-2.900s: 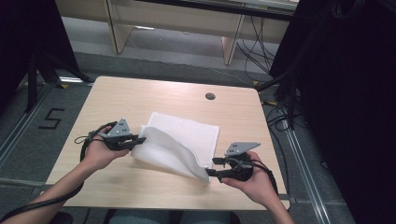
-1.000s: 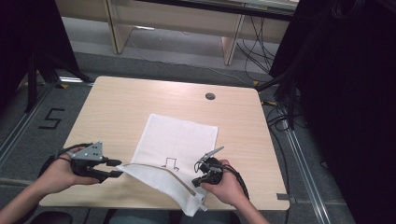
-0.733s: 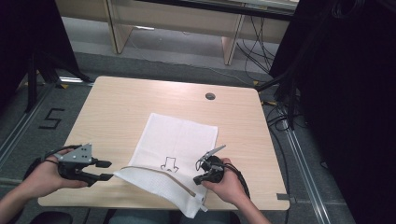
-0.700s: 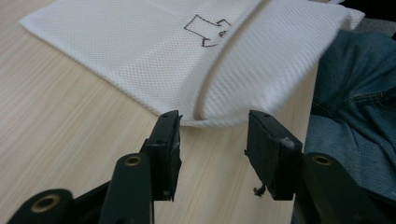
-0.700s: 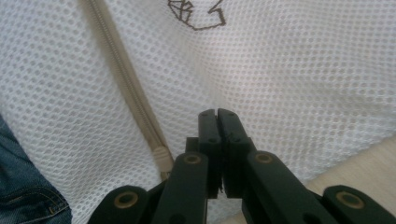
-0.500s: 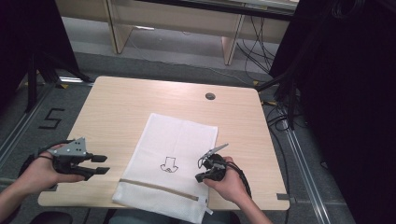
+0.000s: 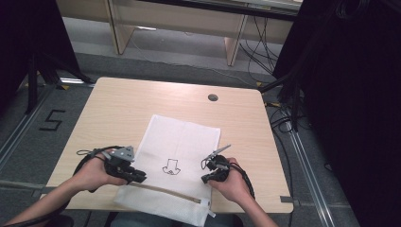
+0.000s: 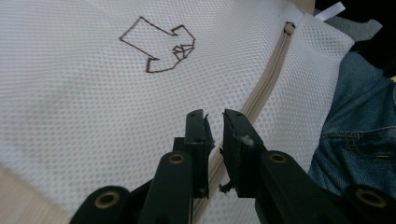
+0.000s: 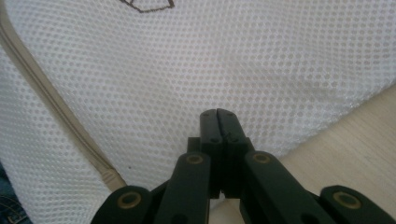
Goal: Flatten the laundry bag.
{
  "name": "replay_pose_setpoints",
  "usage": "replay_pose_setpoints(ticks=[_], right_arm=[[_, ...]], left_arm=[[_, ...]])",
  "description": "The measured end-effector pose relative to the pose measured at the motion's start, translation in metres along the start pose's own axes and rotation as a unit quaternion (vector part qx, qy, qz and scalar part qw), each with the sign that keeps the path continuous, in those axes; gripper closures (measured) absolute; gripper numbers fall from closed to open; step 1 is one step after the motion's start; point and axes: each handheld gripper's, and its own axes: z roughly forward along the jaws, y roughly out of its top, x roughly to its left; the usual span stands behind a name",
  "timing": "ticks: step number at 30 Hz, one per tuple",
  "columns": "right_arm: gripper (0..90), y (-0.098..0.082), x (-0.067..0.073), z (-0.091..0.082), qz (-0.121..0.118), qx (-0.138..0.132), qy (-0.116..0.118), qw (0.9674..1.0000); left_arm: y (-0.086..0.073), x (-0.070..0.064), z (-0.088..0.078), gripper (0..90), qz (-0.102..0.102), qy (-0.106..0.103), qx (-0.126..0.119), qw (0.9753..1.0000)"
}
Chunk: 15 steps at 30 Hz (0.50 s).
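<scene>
The white mesh laundry bag (image 7: 182, 156) lay flat on the bench (image 7: 118, 109), its near end hanging over the front edge toward the person's lap, a beige zipper (image 8: 261, 93) running across that end and a small brown arrow mark (image 8: 159, 49) stitched near the middle. The left gripper (image 8: 214, 121) hovered over the zipper line at the bag's left side; its jaws had just been closing and stood a narrow gap apart, with no mesh visibly caught between them. The right gripper (image 9: 218, 116) sat at the bag's right edge with its jaws pressed together; whether any mesh was pinched could not be told. The likely trouble was the left gripper closing on air or only one thin layer, so the slack mesh would slip free. With so much hanging over the edge, the bag might also slide off the bench.
</scene>
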Motion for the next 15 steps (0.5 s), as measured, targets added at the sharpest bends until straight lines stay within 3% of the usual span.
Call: replay_pose_setpoints(ticks=[4,5,10,15], right_arm=[[90.0,-0.001,-0.004,0.005,-0.006,0.005,-0.014,0.9999],[90.0,-0.001,-0.003,0.005,0.003,0.011,-0.015,0.9998],[90.0,-0.002,-0.007,0.007,0.008,0.013,-0.021,0.9997],[90.0,-0.002,-0.012,0.006,-0.009,0.008,-0.033,0.9994]], left_arm=[[0.006,0.002,0.023,80.2,0.014,0.001,0.043,0.9990],[0.007,0.002,0.028,80.4,0.013,0.003,0.045,0.9989],[0.012,0.001,0.042,80.3,0.024,0.005,0.063,0.9977],[0.016,0.001,0.054,80.4,0.031,0.009,0.075,0.9967]])
